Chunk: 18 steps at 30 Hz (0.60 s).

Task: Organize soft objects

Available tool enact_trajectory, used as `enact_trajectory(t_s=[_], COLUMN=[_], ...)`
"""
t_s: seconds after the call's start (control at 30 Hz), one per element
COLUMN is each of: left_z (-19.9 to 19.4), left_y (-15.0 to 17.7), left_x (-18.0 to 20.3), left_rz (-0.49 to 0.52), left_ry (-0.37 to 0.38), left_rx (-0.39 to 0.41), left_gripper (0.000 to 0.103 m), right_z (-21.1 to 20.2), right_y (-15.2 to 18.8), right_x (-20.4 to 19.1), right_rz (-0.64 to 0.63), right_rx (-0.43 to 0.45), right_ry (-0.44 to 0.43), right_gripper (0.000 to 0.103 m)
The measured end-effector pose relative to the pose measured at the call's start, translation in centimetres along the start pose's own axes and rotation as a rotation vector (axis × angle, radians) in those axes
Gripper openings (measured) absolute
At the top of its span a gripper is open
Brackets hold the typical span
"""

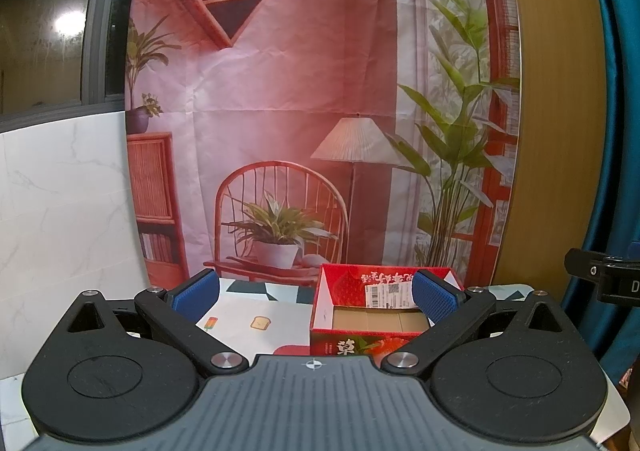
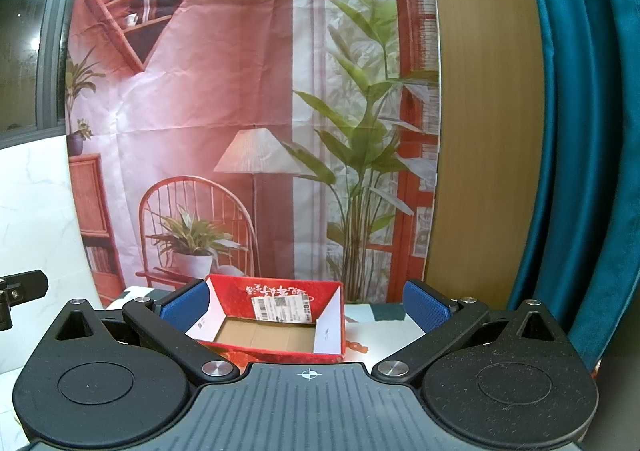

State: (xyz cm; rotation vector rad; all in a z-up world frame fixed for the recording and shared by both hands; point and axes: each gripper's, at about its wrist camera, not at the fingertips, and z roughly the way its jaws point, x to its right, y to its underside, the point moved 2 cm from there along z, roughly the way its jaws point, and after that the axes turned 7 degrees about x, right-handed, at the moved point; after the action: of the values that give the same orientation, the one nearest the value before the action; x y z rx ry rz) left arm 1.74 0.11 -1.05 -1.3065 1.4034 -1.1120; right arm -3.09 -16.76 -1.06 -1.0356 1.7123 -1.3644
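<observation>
A red cardboard box (image 1: 384,317) with an open top and a bare brown floor stands on the table ahead; it also shows in the right wrist view (image 2: 276,327). A white shipping label is stuck on its far inner wall. My left gripper (image 1: 314,297) is open and empty, held above the table with the box behind its right finger. My right gripper (image 2: 306,305) is open and empty, with the box between and behind its fingers, nearer the left one. No soft object shows in either view.
The table (image 1: 248,317) has a white cloth with small printed pictures. A printed backdrop (image 1: 304,91) of a room hangs behind it. A teal curtain (image 2: 580,131) hangs at the right, a white marble wall (image 1: 60,191) at the left.
</observation>
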Motion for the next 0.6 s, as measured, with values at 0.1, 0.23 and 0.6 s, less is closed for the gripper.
enact_trajectory(t_s=[0.1, 0.23, 0.6], left_z=[0.01, 0.01, 0.0], left_y=[0.03, 0.06, 0.14], left_x=[0.01, 0.01, 0.1], left_rz=[0.0, 0.0, -0.001], left_ry=[0.0, 0.001, 0.0], left_rx=[0.0, 0.001, 0.001], left_gripper=[0.103, 0.103, 0.103], right_z=[0.0, -0.02, -0.09], right_y=[0.0, -0.02, -0.04], right_x=[0.01, 0.01, 0.08], right_rz=[0.0, -0.001, -0.001], right_rx=[0.0, 0.0, 0.0], right_ry=[0.0, 0.001, 0.002], right_gripper=[0.103, 0.103, 0.103])
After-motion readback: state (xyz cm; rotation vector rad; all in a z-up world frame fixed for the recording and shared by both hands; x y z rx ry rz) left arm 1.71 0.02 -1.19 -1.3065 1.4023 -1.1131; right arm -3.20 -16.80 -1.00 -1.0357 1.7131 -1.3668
